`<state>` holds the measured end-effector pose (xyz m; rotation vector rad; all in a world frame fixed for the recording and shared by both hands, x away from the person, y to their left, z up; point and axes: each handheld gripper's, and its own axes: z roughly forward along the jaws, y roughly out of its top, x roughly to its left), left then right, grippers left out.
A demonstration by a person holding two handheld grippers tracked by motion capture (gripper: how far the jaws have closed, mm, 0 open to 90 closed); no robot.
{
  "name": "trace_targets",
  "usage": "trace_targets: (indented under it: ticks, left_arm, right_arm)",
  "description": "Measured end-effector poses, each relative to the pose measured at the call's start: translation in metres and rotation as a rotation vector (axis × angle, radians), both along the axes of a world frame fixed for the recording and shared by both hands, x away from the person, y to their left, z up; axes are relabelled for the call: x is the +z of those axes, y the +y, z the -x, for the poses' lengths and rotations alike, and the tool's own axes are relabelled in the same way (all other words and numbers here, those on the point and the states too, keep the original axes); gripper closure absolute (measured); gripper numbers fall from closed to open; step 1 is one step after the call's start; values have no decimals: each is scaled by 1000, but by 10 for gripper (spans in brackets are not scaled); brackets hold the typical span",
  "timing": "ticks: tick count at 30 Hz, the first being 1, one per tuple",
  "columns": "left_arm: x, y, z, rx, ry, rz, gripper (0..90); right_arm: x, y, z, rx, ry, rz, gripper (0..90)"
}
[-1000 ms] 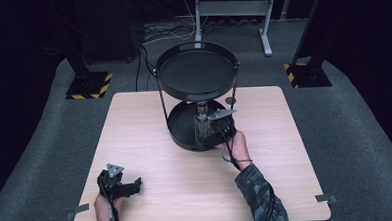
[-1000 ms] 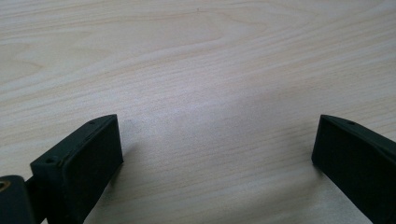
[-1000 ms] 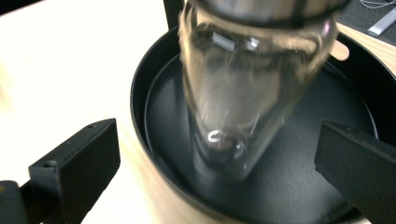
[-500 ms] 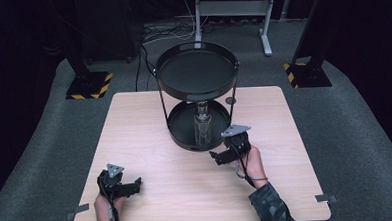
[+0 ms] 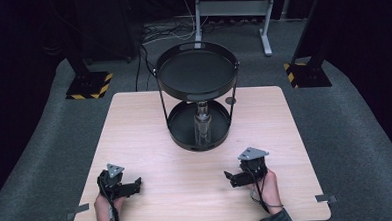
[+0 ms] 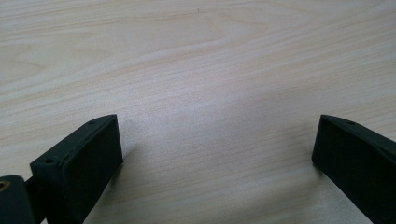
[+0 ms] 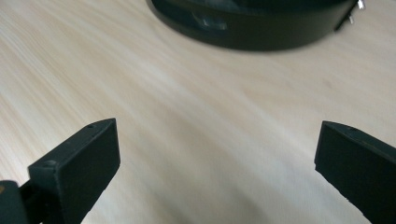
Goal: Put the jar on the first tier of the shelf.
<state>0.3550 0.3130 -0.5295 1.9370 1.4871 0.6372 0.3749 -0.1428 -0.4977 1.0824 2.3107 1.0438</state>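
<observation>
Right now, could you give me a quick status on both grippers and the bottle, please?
Left gripper and right gripper open, empty, low over table near edge. Glass bottle upright in lower tray of black two-tier stand. Nothing between right gripper and stand.

Black two-tier round metal tray stand (image 5: 198,98) blocks table centre-back; thin uprights and upper tray crowd access to clear glass bottle (image 5: 202,126) on its lower tier. Light wooden table (image 5: 134,123) left, right and front of stand: open passage.
</observation>
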Motion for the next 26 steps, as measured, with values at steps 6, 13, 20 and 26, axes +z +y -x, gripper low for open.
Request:
trace_targets:
  ticks: [6, 13, 20, 26]
  left_arm:
    - [0, 0, 0, -1, 0, 0, 13]
    - [0, 0, 0, 0, 1, 1, 13]
    - [0, 0, 0, 0, -2, 0, 13]
    - [0, 0, 0, 0, -2, -1, 13]
  right_arm:
    - [-21, -19, 19, -62, 19, -3, 0]
    - [-30, -29, 31, -78, 42, 15, 0]
    - [-31, -29, 30, -72, 68, 26, 0]
    - [-31, -30, 30, -58, 70, 26, 0]
